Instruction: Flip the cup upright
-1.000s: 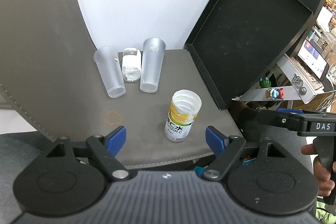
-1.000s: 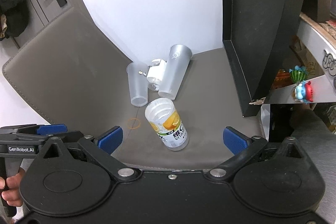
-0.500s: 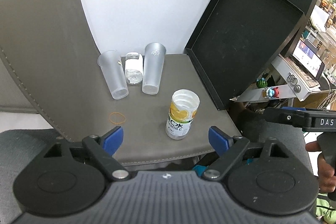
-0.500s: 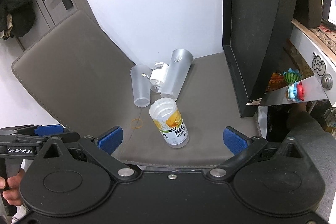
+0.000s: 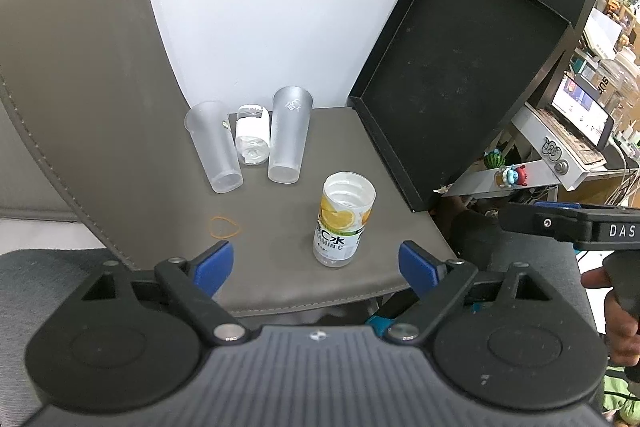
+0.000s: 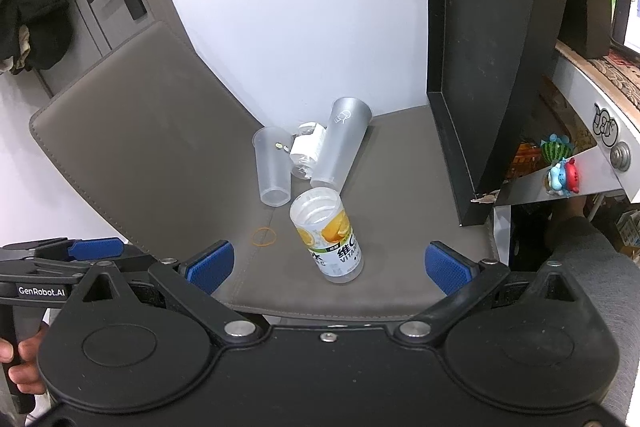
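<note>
A clear cup with a yellow lemon label [image 5: 342, 223] [image 6: 330, 237] stands on the grey mat near its front edge, with its wider ribbed end on top and its narrower end on the mat. Behind it stand two frosted cups, a shorter left one [image 5: 214, 147] [image 6: 273, 165] and a taller right one [image 5: 289, 134] [image 6: 341, 149], with a small white-labelled cup [image 5: 252, 141] [image 6: 307, 149] between them. My left gripper [image 5: 316, 265] and right gripper [image 6: 328, 267] are both open and empty, held back over the front edge.
A grey leather mat [image 5: 280, 279] [image 6: 400, 187] covers the table and curves up at the left. A black open box lid [image 5: 460, 87] [image 6: 492, 67] leans at the right. An orange rubber band [image 5: 224, 227] [image 6: 264, 237] lies at front left. Toys and shelves stand at the right.
Both grippers have drawn back and up from the cups, so the scene looks smaller. The cups have not moved. Both grippers stay open.
</note>
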Available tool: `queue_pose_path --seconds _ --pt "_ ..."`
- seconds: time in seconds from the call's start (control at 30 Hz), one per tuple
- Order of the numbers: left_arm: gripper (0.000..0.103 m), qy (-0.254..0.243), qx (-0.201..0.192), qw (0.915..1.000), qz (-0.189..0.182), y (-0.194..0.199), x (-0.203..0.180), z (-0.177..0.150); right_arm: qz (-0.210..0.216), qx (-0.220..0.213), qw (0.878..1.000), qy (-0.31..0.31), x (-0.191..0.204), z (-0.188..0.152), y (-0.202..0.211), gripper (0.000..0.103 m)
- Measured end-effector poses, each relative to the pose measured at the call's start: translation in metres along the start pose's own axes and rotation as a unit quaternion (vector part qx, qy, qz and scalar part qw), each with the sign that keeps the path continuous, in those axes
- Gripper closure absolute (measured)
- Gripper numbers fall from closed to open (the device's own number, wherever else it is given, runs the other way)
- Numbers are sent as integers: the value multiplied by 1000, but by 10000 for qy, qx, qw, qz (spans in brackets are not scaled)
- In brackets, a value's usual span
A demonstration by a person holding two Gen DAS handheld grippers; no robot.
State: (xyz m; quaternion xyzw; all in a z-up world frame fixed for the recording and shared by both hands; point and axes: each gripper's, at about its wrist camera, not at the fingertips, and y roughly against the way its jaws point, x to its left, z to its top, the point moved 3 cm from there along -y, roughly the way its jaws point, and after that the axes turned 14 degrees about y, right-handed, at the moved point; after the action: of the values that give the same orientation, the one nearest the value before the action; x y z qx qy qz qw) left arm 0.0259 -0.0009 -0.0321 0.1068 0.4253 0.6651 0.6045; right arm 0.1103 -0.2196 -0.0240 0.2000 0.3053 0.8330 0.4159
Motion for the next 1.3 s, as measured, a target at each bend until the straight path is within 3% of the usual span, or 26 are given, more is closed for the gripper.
queue_pose_path --seconds 1.3 --pt "14 153 106 9998 -31 -12 9 -4 -35 100 9999 -86 1 -4 -13 0"
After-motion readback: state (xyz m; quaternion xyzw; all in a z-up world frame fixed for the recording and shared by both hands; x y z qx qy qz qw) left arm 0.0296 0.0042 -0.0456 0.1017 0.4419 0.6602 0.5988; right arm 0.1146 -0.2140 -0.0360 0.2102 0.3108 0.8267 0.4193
